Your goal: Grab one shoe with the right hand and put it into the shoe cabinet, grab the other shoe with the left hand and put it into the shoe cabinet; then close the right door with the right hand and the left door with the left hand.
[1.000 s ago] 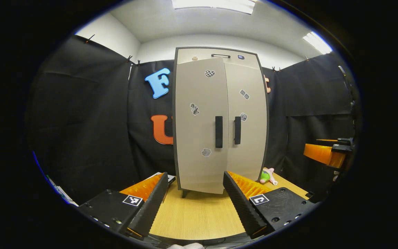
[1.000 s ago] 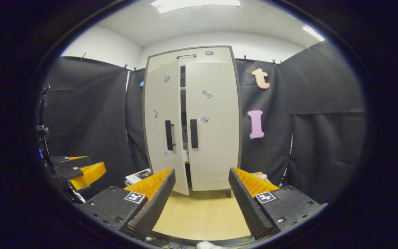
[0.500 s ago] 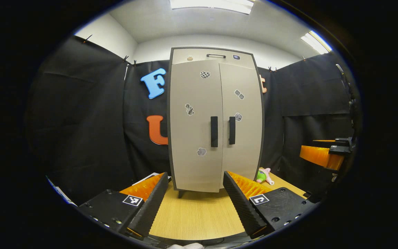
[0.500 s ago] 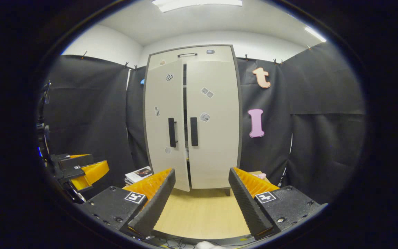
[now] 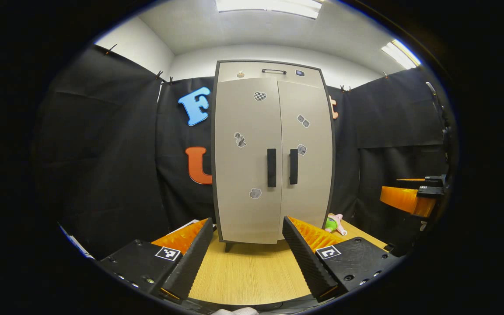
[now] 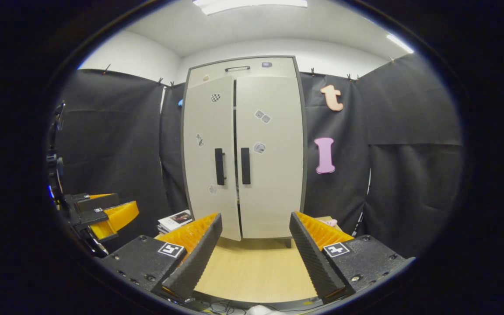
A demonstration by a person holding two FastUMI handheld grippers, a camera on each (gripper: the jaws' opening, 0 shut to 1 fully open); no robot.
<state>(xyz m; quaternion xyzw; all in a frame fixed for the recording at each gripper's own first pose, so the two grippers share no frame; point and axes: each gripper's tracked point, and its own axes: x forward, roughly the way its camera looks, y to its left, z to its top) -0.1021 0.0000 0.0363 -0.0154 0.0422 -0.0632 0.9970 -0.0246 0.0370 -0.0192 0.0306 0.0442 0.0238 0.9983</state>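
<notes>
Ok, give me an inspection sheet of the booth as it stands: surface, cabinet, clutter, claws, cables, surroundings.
Surface: wooden table, bare in front of the cabinet.
Job's things: shoe cabinet; right door flush, left door with a thin dark gap beside it.
Clutter: plush toy right of the cabinet; booklets on its left.
Claws: left claw open; right claw open.
Cables: some at the table's near edge.
Surroundings: black cloth walls, ceiling lights.
</notes>
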